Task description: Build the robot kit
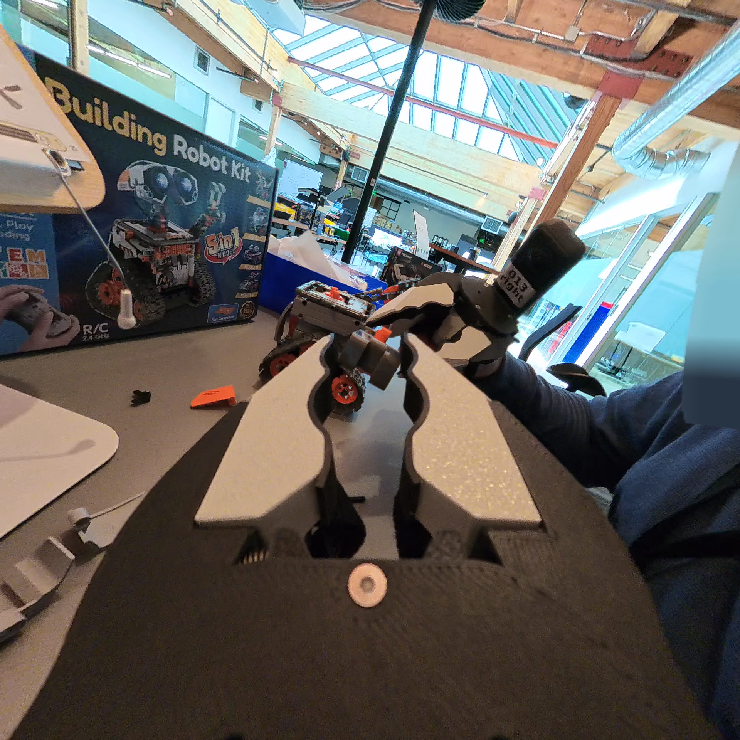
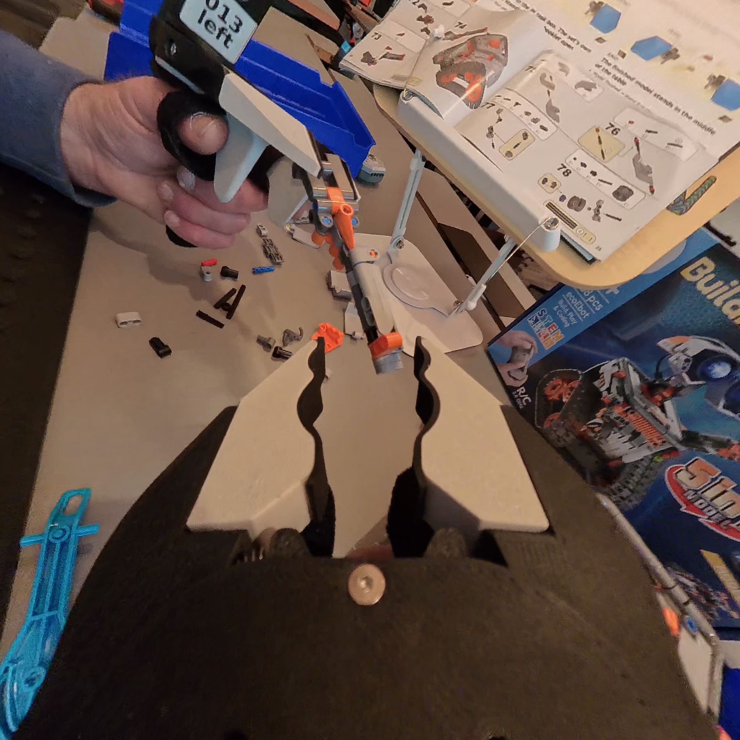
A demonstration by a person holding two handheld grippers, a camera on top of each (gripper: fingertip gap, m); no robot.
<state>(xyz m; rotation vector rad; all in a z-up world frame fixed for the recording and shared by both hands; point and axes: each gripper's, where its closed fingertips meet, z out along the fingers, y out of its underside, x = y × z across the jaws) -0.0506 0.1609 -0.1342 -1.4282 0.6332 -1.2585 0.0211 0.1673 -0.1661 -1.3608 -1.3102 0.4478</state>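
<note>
In the left wrist view the left gripper (image 1: pixel 366 348) points across the grey bench (image 1: pixel 160 372) at a grey-and-orange brick-built tracked vehicle (image 1: pixel 320 328) that stands toward the far edge; its pale fingers (image 1: pixel 288 404) are parted by a moderate gap, and a grey block at the near end of the model sits between the tips, though from this angle it is hard to say whether the pads press on it; the right gripper (image 1: pixel 404 308) comes in from the right, held by an arm in a dark blue sleeve (image 1: pixel 600 432), its tips at the top of the model and their state unclear here; an orange wedge piece (image 1: pixel 214 396) and a small black piece (image 1: pixel 140 397) lie on the bench to the left, and a dark blue kit box (image 1: pixel 160 224) stands upright along the far edge. In the right wrist view the right gripper (image 2: pixel 366 352) hangs above the bench with its fingers spread apart and nothing between them; just past its tips is the orange-and-grey end of a long brick assembly (image 2: pixel 360 280), whose upper end is pinched in the left gripper (image 2: pixel 320 168), which a hand (image 2: pixel 132 160) holds; loose black and grey pieces (image 2: pixel 228 298) lie scattered beneath; a light blue plastic tool (image 2: pixel 48 580) lies at the bench's near left edge; an open instruction booklet (image 2: pixel 560 112) rests on a stand at the right.
</note>
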